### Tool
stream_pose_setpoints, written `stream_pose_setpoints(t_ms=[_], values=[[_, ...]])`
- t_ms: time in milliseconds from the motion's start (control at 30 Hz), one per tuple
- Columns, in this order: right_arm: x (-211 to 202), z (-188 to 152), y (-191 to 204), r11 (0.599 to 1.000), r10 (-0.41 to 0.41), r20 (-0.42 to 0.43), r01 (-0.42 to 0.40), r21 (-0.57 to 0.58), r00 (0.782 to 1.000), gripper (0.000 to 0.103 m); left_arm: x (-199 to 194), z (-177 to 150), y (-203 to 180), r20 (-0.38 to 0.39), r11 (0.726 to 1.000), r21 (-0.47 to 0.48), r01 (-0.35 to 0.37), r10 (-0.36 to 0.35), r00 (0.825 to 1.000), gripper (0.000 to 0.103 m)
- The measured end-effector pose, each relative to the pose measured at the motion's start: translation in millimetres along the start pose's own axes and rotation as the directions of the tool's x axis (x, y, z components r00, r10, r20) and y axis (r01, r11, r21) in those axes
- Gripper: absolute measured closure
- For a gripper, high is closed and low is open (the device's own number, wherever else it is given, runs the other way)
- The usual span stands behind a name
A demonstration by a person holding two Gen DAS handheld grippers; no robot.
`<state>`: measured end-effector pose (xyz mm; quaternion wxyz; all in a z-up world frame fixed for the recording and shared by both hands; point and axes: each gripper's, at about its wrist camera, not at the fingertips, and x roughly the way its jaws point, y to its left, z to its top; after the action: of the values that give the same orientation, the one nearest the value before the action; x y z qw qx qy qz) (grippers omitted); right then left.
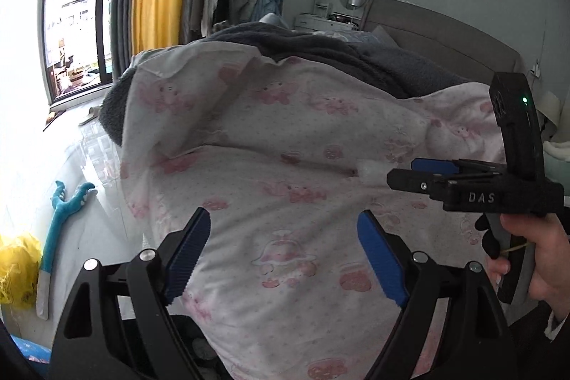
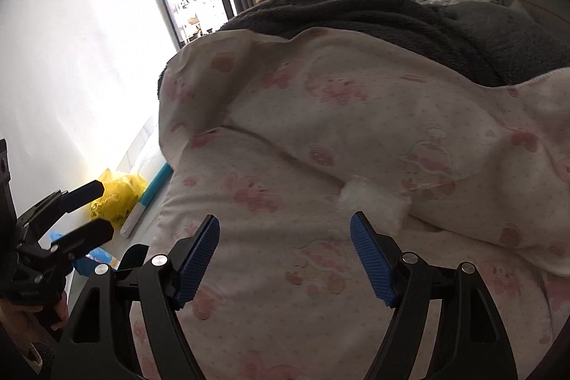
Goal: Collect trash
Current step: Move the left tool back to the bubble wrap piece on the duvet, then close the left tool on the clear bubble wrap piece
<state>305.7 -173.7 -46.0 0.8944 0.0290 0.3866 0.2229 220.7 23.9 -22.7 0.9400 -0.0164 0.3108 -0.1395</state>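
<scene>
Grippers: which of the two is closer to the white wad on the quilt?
The right gripper: the white wad lies just beyond its open fingers. The left gripper, also open, hangs farther back.

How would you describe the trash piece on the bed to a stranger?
Start at the pink-print quilt that covers the bed. Follow its long fold to the right: a crumpled white wad sits in it. It alone is plain, fluffy white, with no print.

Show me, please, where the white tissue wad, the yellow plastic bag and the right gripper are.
white tissue wad (image 2: 374, 202): right wrist view, middle of wad.
yellow plastic bag (image 2: 119, 193): right wrist view, crumpled middle.
right gripper (image 2: 285, 255): right wrist view, midway between fingertips.
</scene>
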Motion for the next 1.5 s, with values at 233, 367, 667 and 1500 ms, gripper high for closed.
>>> stream_pose_setpoints(t_ms=[233, 367, 667, 1500], values=[[-0.8, 10.5, -45.5, 0.993, -0.011, 0.003, 0.011, 0.122, 1.0, 0.032, 27.8, 6.8, -35.1, -0.025, 0.994, 0.075, 0.078, -0.077, 0.997, 0.026], [-0.5, 9.7, -63.7, 0.984, -0.01, 0.0, 0.01, 0.177, 1.0, 0.037, 46.3, 5.7, -48.5, -0.061, 0.989, 0.112, 0.095, -0.089, 0.994, 0.033], [20.3, 0.5, -109.5, 0.904, 0.104, 0.004, -0.096, 0.415, 0.995, 0.049, 82.7, 11.1, -58.2, -0.116, 0.981, 0.135, 0.139, -0.123, 0.986, 0.042], [31.8, 3.4, -118.3, 0.852, 0.185, -0.01, -0.155, 0.5, 0.983, 0.078, 161.2, 28.2, -76.2, -0.259, 0.957, 0.081, 0.279, -0.25, 0.933, 0.064]])
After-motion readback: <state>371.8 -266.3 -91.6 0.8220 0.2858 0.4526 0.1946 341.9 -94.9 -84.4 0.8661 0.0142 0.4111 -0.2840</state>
